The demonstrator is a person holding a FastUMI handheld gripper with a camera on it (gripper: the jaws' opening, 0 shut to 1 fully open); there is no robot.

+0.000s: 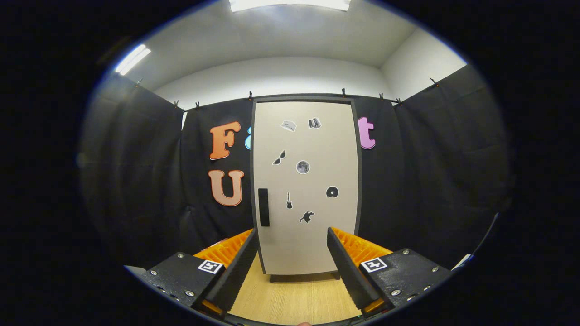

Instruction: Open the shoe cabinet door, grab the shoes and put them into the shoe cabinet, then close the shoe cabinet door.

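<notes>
Black cloth hangs in soft folds around the booth, clipped along its top edge, with plain white wall and ceiling above it and two bright light panels overhead. Pale wood-grain flooring (294, 299) runs from the near side to the far wall, smooth and matte.

Standing upright against the far cloth is the shoe cabinet (306, 185), a tall narrow box with a dark frame and a flat, cream-coloured door (312, 244) that is closed flush. A slim dark rectangular handle (263, 207) sits vertically near the door's left edge, a little below mid height. Small flat stickers (303, 167) are scattered over the door: a round moon-like disc, a guitar, sunglasses, a record and a few others. A short dark plinth lifts the cabinet just off the floor.

Near, the gripper (292, 237) points straight at the door, its two fingers (240, 271) spread wide with nothing between them. Their inner faces are ribbed, and ridged plastic backs them; the cabinet stands well beyond their tips
</notes>
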